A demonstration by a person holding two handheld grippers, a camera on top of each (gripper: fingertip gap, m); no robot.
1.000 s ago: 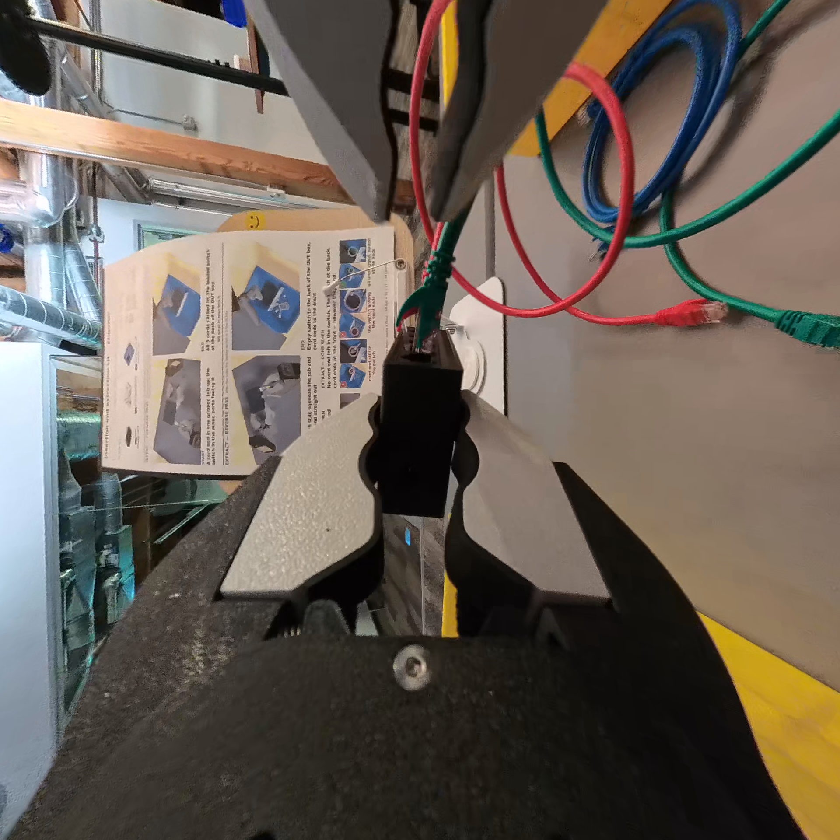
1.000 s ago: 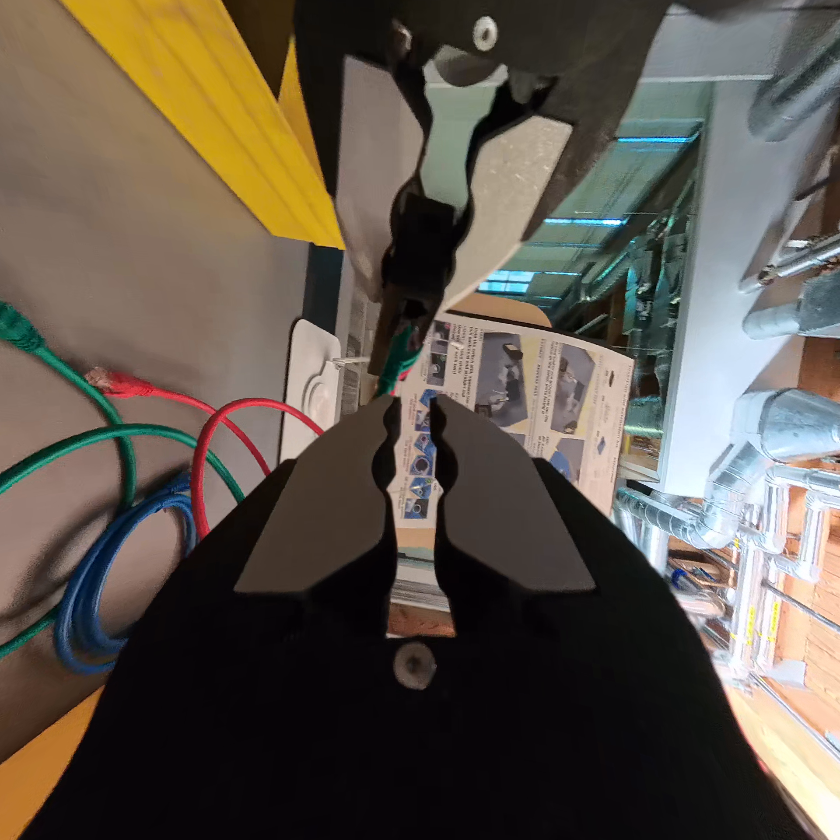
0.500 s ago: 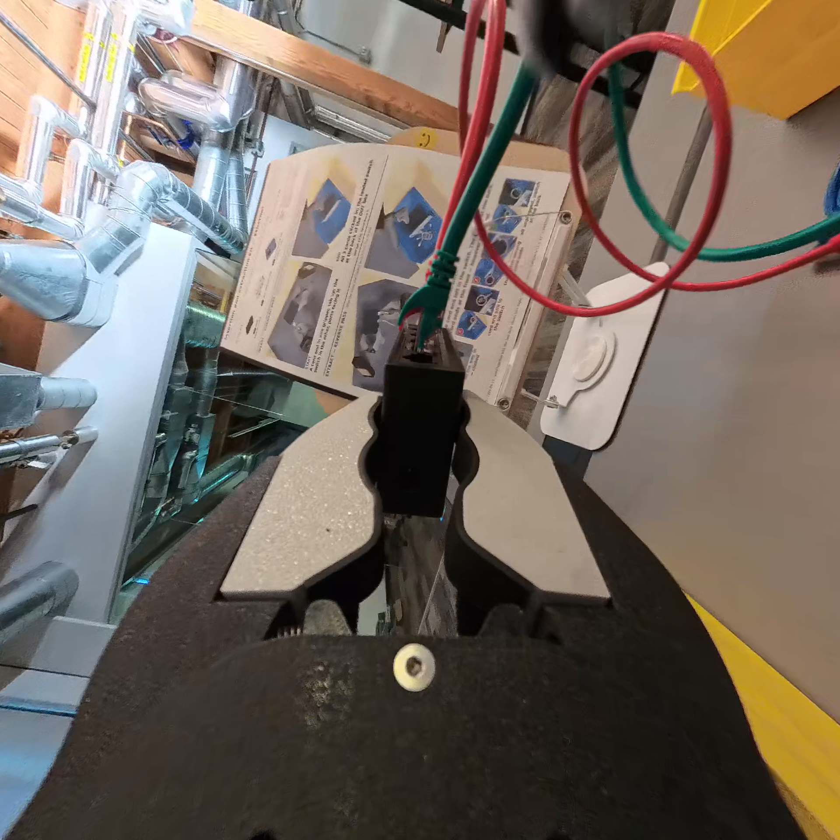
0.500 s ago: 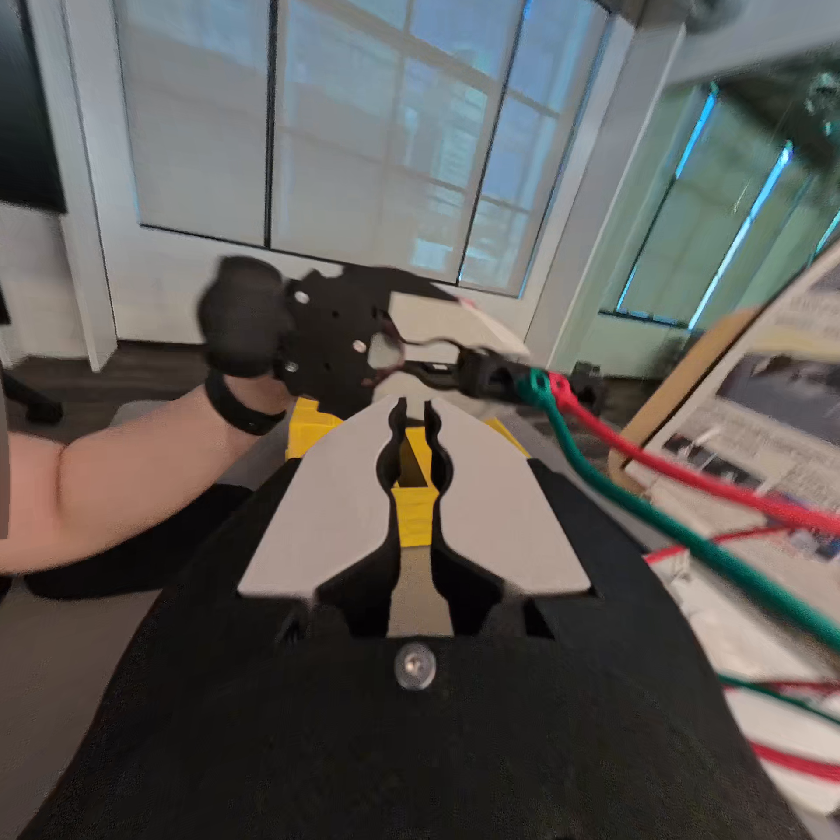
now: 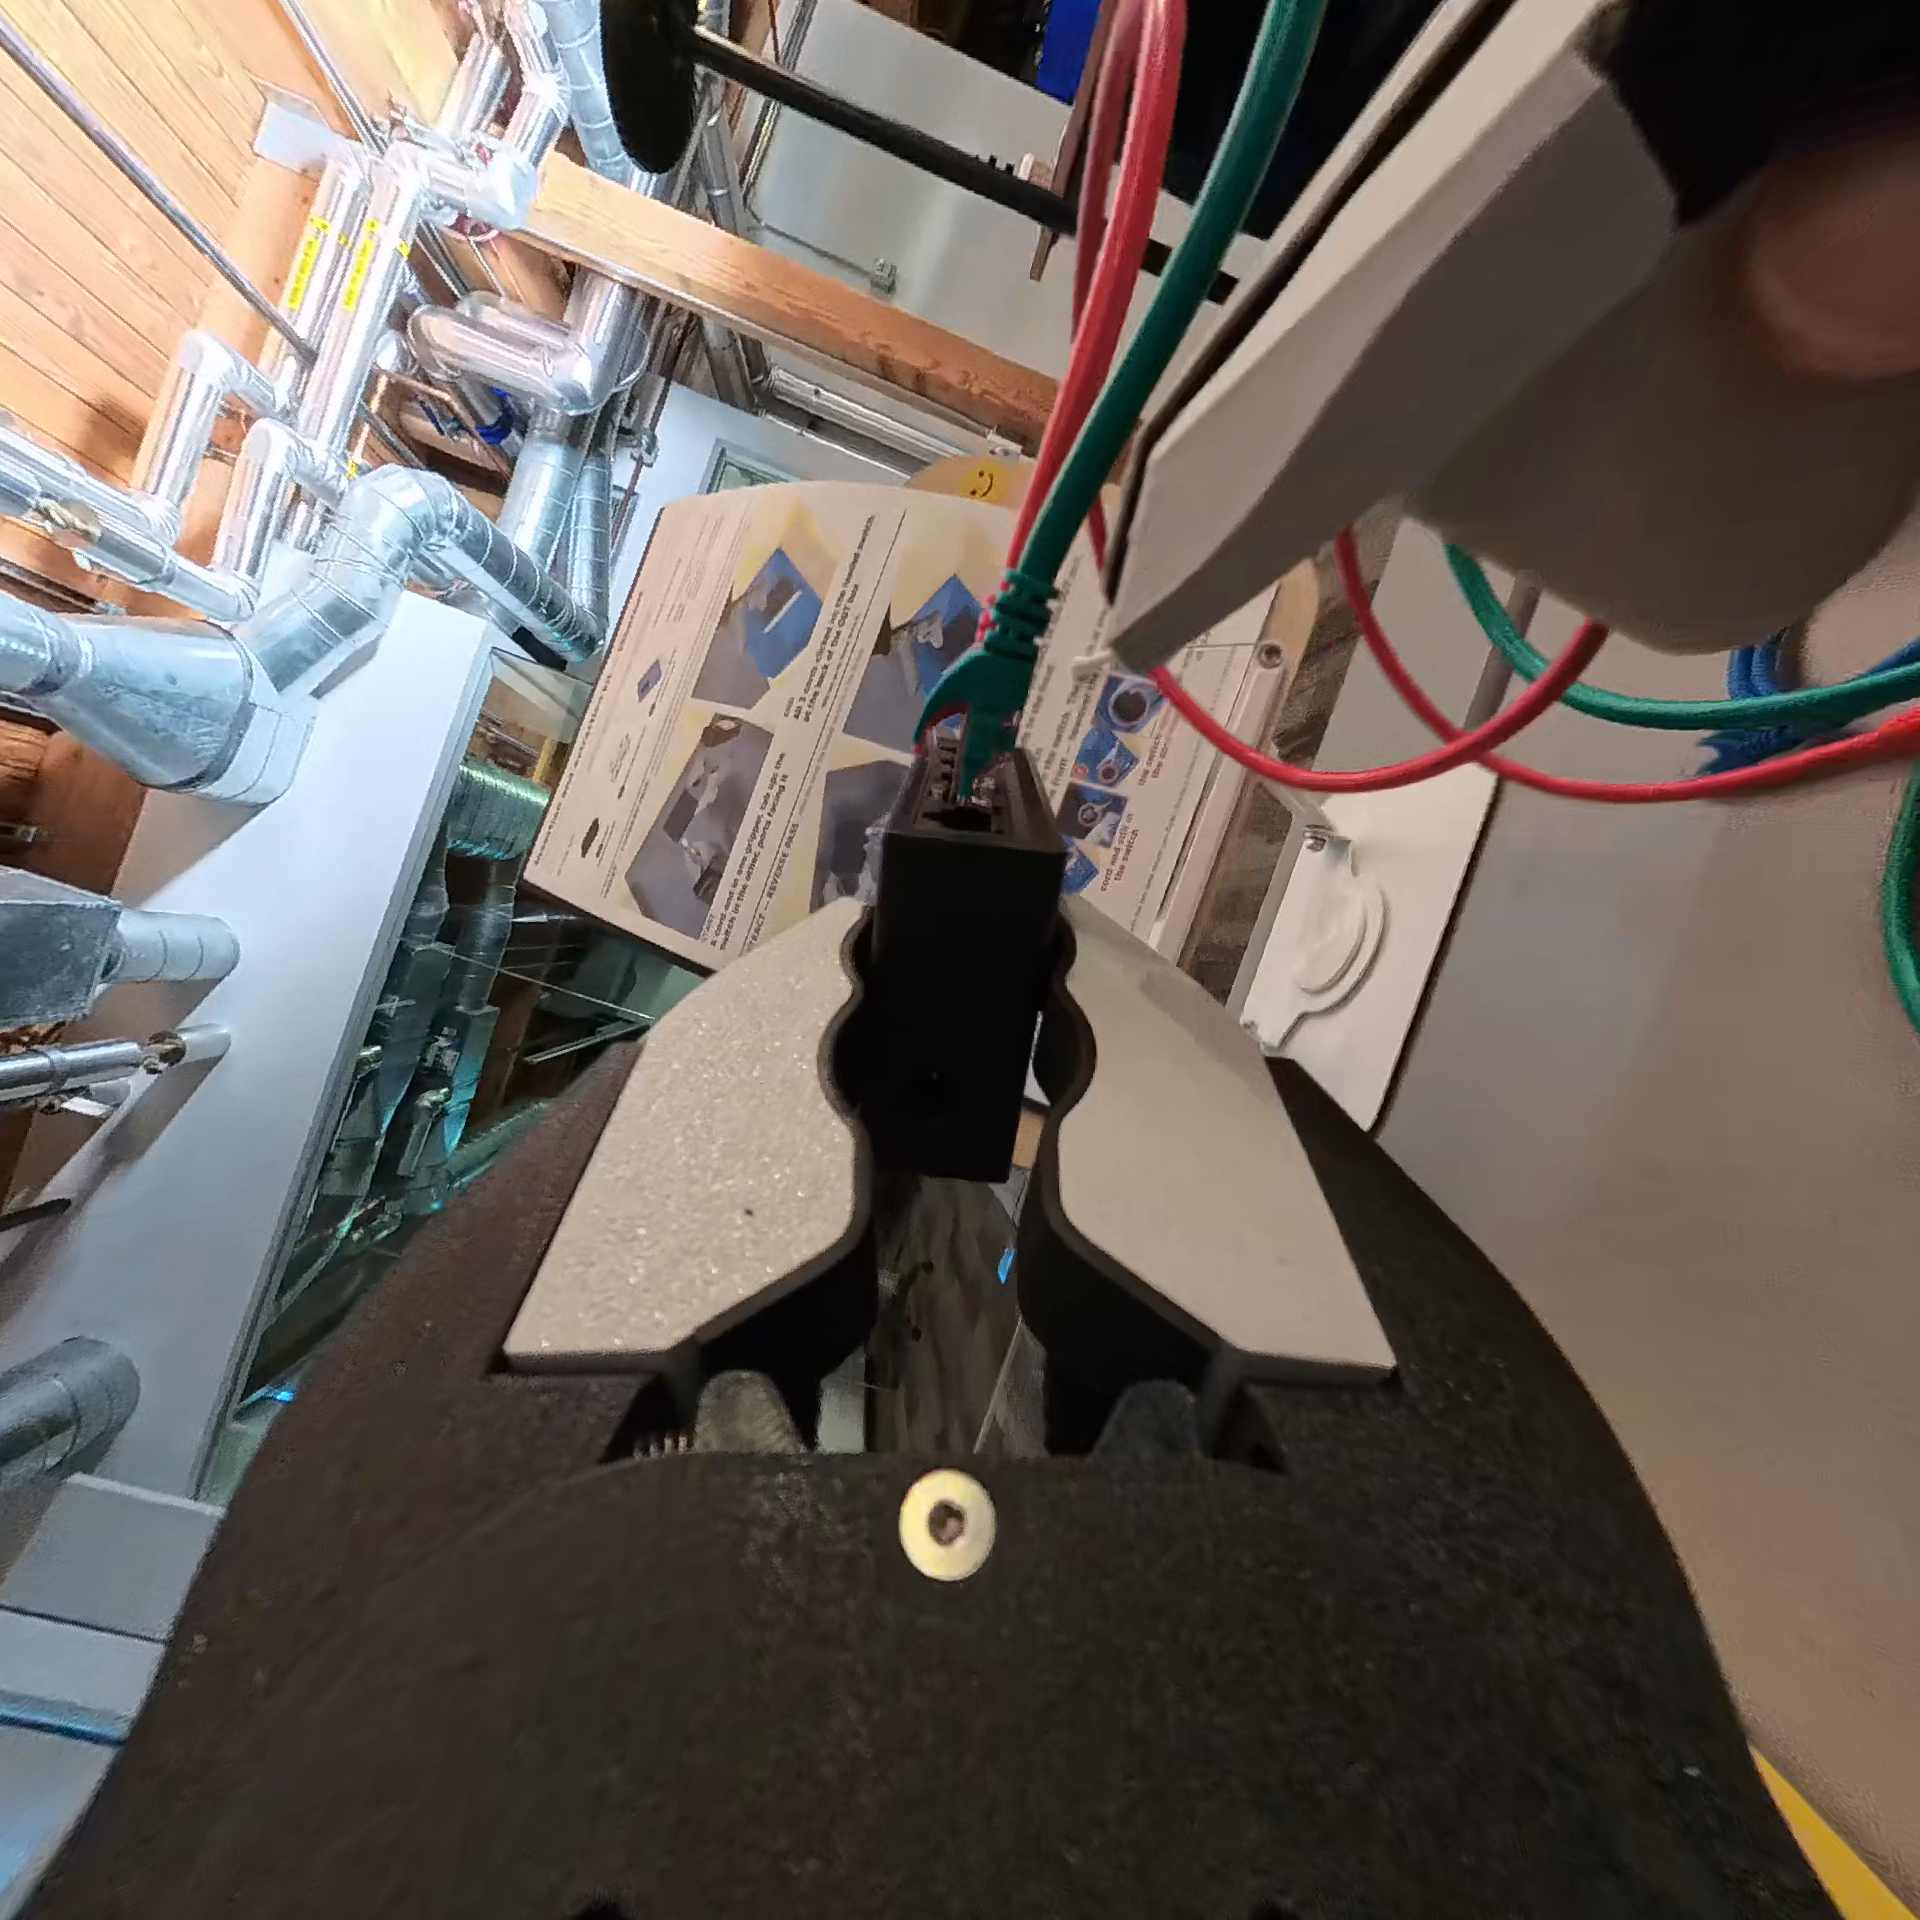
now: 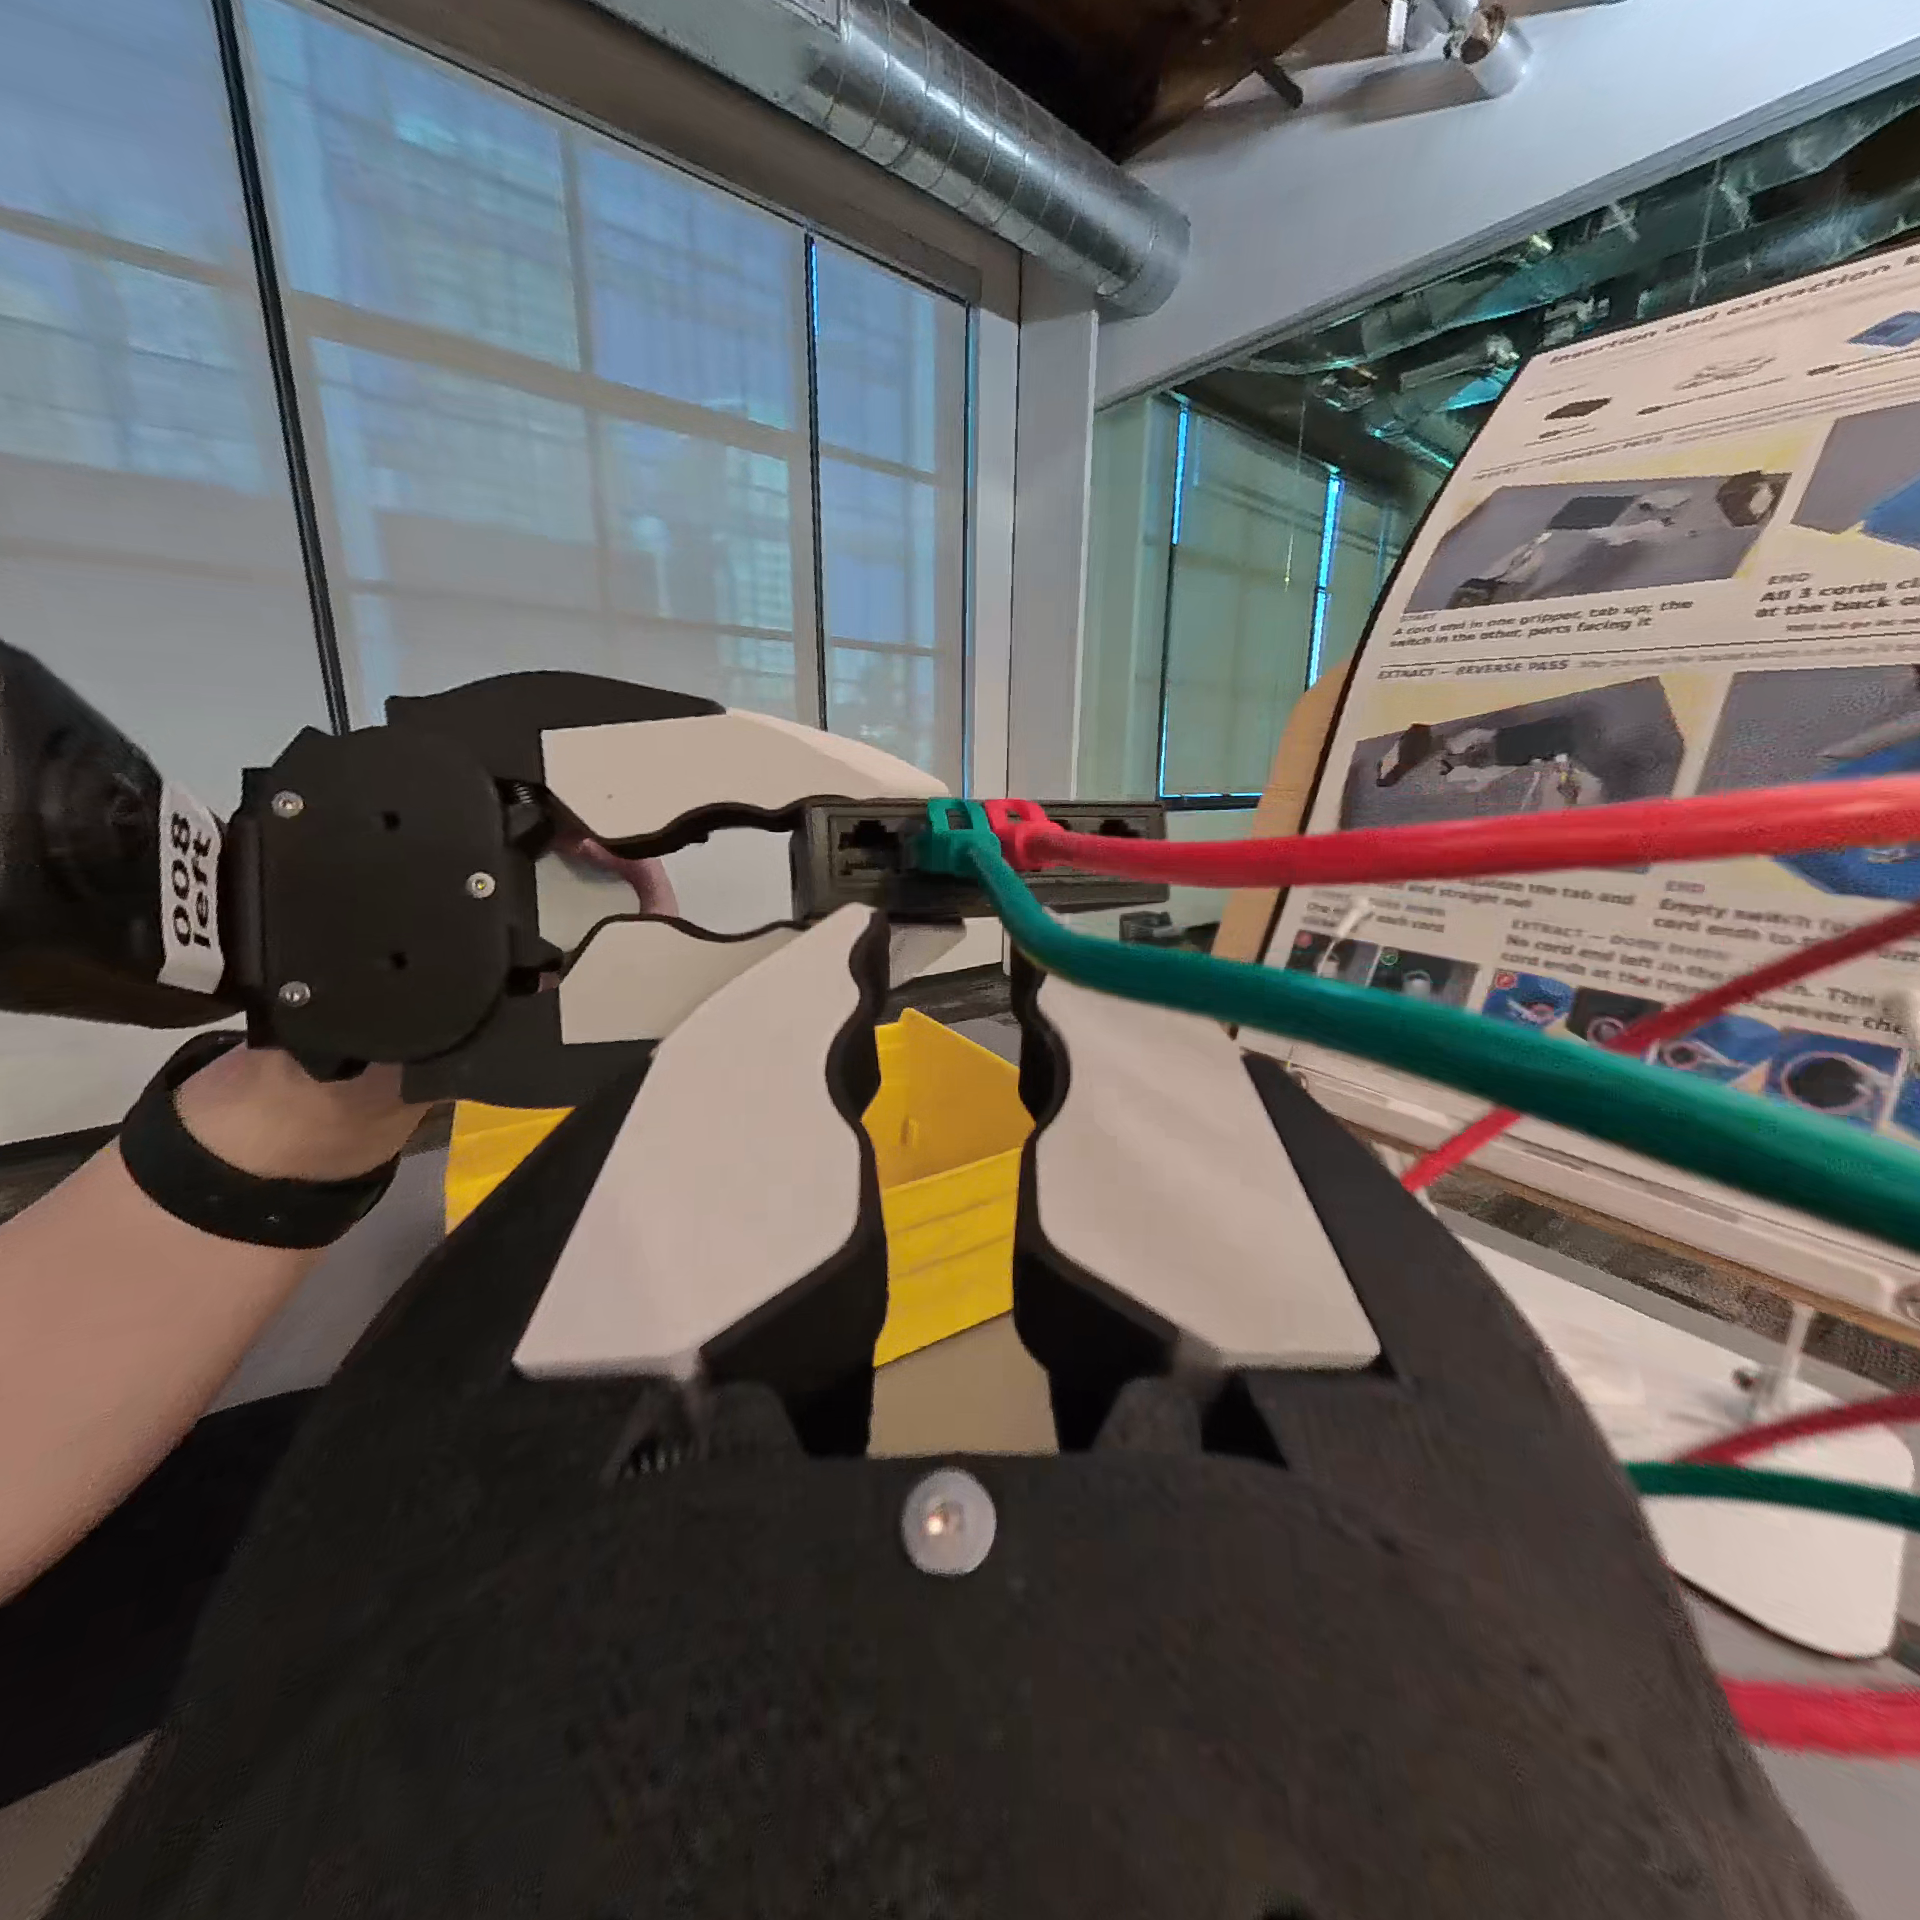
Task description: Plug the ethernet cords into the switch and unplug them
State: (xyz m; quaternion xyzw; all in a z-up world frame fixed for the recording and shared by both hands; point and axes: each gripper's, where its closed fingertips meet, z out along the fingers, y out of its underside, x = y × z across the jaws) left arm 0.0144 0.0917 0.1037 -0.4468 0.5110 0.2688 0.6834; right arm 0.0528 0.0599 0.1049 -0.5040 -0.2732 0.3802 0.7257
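Clamping left gripper [image 5: 961,997] fingers [image 5: 707,1143] tight on the black switch [image 5: 961,966] with green cord [image 6: 1455,1039] and red cord [image 6: 1455,842] plugged in, holding right gripper [image 6: 945,956] parted, empty, just below.

A printed instruction sheet [image 6: 1621,748] with photos and headings stands at the surface's far edge, a white printed label [image 6: 192,902] wraps the left tongs' [image 6: 831,894] handle, and yellow tags [image 5: 312,260] mark overhead pipes.

One switch [image 6: 977,857], three cords – green [image 6: 1455,1049], red [image 6: 1455,847], blue [image 5: 1766,675] – two grippers, one yellow bin [image 6: 940,1174]
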